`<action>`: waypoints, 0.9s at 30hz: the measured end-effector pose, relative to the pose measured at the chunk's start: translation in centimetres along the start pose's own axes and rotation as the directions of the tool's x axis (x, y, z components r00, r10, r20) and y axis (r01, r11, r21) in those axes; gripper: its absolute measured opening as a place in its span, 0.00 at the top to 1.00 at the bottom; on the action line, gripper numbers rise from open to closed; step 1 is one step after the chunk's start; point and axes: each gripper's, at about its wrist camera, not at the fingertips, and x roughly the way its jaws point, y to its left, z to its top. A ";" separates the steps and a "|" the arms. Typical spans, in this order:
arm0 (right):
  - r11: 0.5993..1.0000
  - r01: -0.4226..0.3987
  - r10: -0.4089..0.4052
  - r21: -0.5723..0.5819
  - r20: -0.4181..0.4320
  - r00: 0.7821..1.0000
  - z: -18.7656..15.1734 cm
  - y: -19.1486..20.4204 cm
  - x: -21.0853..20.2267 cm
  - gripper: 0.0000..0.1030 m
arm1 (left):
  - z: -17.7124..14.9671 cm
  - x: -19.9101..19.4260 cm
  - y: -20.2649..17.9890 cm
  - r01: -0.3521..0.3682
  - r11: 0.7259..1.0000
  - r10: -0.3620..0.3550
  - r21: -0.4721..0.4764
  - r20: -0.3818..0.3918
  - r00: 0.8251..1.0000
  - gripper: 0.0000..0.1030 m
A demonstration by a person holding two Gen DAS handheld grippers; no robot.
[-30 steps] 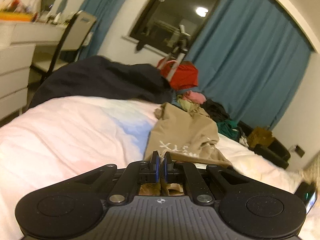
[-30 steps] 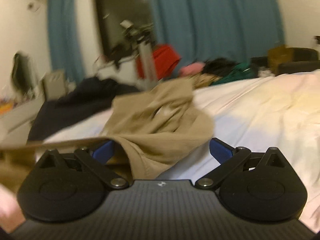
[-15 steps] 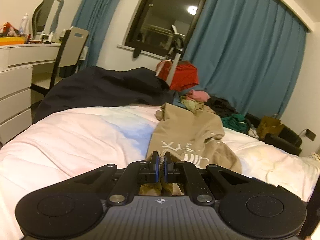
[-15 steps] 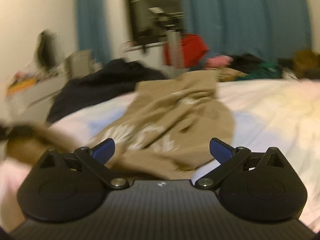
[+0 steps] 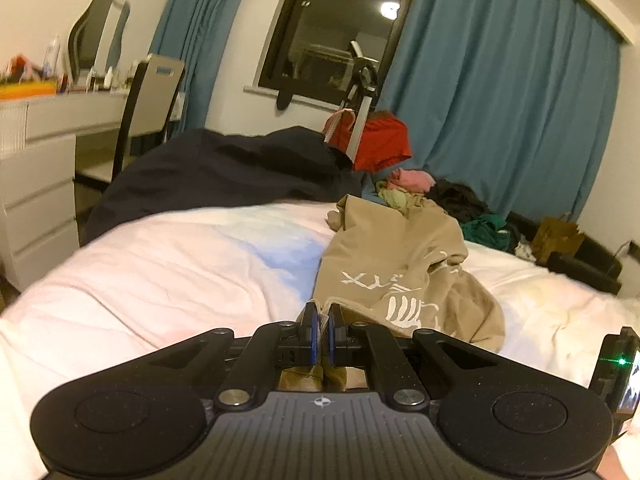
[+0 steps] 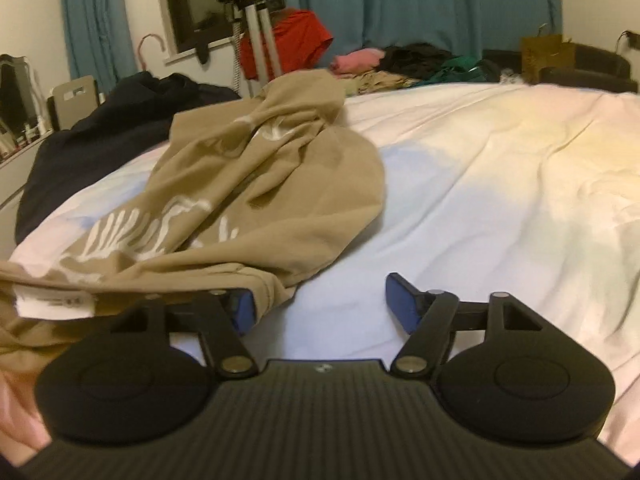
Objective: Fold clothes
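Note:
A tan T-shirt [image 5: 404, 276] with a white print lies crumpled on the white bed [image 5: 168, 272]. My left gripper [image 5: 322, 330] is shut on the shirt's near edge, with cloth pinched between the blue pads. In the right wrist view the same tan T-shirt [image 6: 248, 184] stretches from the middle to the left edge, where its white label shows. My right gripper [image 6: 320, 306] is open and empty above the white bed [image 6: 500, 200]. Its left finger [image 6: 242, 306] touches the shirt's hem.
A dark blanket [image 5: 224, 172] lies at the bed's far side. A pile of clothes [image 5: 448, 200] and a red garment on a stand [image 5: 380, 140] sit near the blue curtains. A white dresser [image 5: 36, 184] and a chair [image 5: 152, 92] stand at left.
My right gripper has swung right and lower, so the shirt now lies to its left with the hem at the left finger. My left gripper keeps its hold on the shirt.

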 end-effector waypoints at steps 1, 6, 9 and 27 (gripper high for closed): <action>1.000 -0.007 0.007 -0.001 0.016 1.000 -0.1 0.1 -0.2 0.48 | -0.1 0.0 -0.2 -0.002 1.000 0.002 0.016 0.001 1.000 0.94; 0.999 -0.041 0.045 -0.029 0.164 0.985 0.9 0.9 -2.4 0.93 | -0.9 0.7 -0.8 0.002 0.999 0.000 0.055 -0.047 0.999 0.91; 0.997 -0.063 0.074 -0.051 0.270 0.960 2.3 1.4 -4.6 0.93 | -1.4 1.2 -1.1 0.006 0.996 0.000 0.086 -0.074 0.997 0.86; 0.992 -0.124 0.108 0.032 0.312 0.944 4.5 -1.6 -7.4 0.92 | -5.6 4.6 -5.8 -0.079 0.889 0.174 0.451 -0.173 0.969 0.45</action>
